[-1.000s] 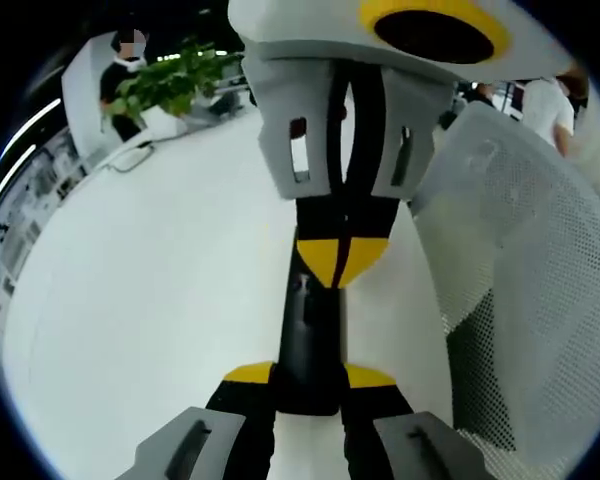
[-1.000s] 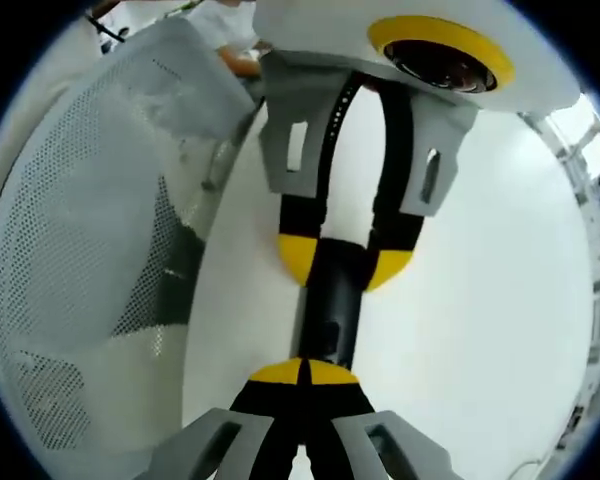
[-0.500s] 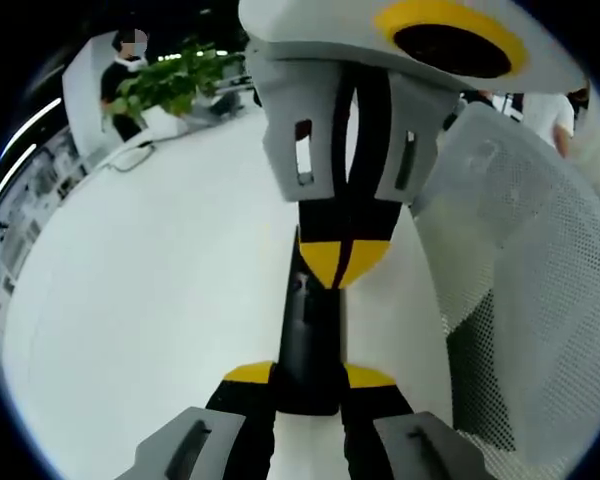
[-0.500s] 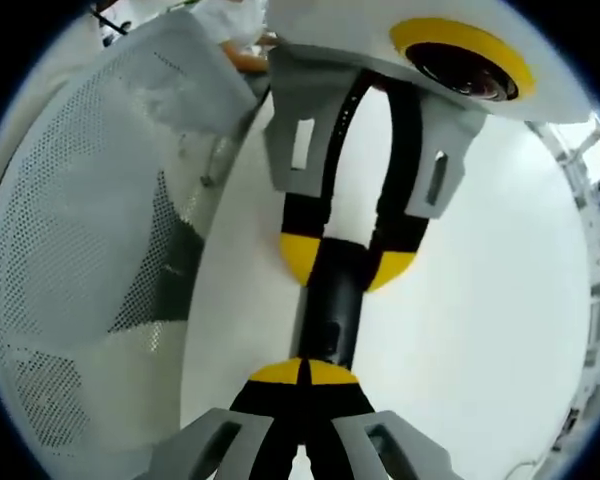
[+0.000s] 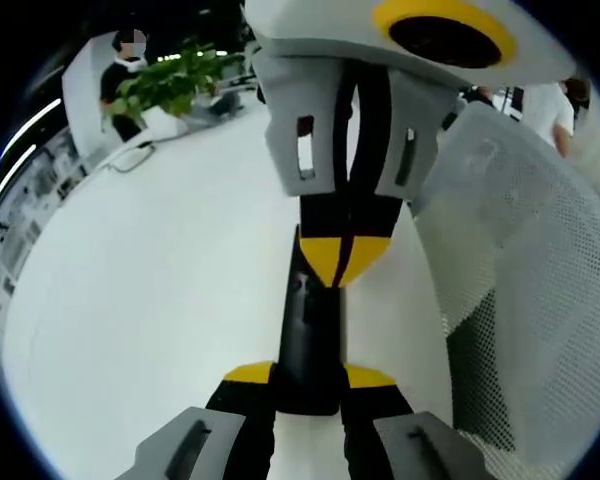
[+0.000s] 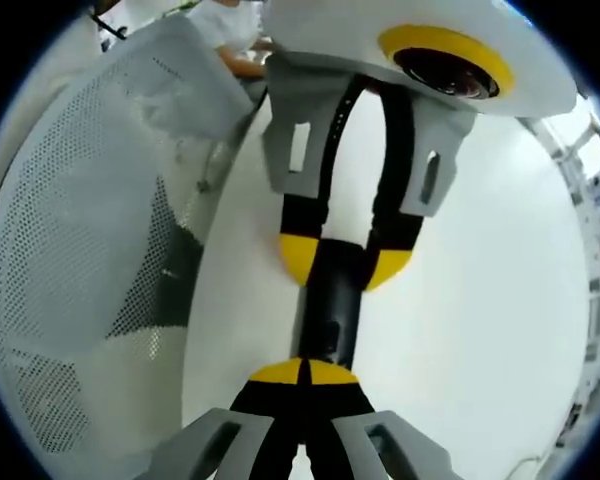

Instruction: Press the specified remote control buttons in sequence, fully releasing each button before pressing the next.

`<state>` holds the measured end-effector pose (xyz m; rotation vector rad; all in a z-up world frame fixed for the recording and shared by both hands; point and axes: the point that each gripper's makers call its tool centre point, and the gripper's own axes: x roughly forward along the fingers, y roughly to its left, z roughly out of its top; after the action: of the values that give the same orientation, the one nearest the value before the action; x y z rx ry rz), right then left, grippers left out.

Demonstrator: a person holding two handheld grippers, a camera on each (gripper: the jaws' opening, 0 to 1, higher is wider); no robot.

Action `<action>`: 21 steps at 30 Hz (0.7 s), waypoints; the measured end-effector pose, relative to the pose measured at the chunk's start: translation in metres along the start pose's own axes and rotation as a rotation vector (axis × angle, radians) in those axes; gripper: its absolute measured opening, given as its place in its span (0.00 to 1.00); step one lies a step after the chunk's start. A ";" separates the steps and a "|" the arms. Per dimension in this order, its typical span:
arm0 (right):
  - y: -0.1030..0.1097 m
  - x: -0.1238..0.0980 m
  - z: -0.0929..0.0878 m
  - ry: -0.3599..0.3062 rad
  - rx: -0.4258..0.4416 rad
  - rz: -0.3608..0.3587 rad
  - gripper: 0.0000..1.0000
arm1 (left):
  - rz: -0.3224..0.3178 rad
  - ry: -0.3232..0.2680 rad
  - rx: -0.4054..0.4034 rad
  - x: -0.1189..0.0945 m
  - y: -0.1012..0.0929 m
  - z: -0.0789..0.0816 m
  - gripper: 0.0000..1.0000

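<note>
Left gripper (image 5: 310,372) grips wide; right gripper (image 6: 303,371) pinches closed.

Remote control (image 5: 310,340): black body visible between both grippers' yellow-tipped fingers (image 5: 248,374); both ends covered, buttons too blurred to tell. In right gripper view, remote control (image 6: 330,310) likewise covered at both ends. Mesh chair back (image 5: 525,290) cut off beyond remote. Person (image 5: 123,75) past plant (image 5: 170,80) too small to tell detail.
</note>
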<state>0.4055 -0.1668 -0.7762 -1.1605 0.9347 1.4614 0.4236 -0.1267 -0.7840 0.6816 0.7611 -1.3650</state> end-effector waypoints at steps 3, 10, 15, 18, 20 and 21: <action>-0.002 -0.004 0.001 -0.018 0.012 -0.004 0.00 | 0.000 0.000 0.000 0.000 0.000 0.000 0.23; -0.010 -0.015 0.005 -0.028 0.014 -0.021 0.00 | 0.001 0.006 0.001 0.000 0.001 0.000 0.23; -0.015 -0.022 0.009 -0.039 0.014 -0.035 0.00 | 0.001 0.004 -0.001 -0.001 0.001 -0.001 0.23; -0.018 -0.024 0.010 -0.044 0.012 -0.042 0.00 | 0.001 0.004 -0.002 -0.001 0.001 -0.001 0.23; -0.019 -0.026 0.012 -0.047 0.011 -0.047 0.00 | 0.001 0.004 -0.002 0.000 0.001 -0.001 0.23; -0.019 -0.027 0.012 -0.048 0.010 -0.050 0.00 | 0.001 0.004 -0.001 -0.001 0.001 -0.001 0.23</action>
<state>0.4229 -0.1579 -0.7469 -1.1285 0.8731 1.4373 0.4243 -0.1254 -0.7843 0.6837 0.7644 -1.3622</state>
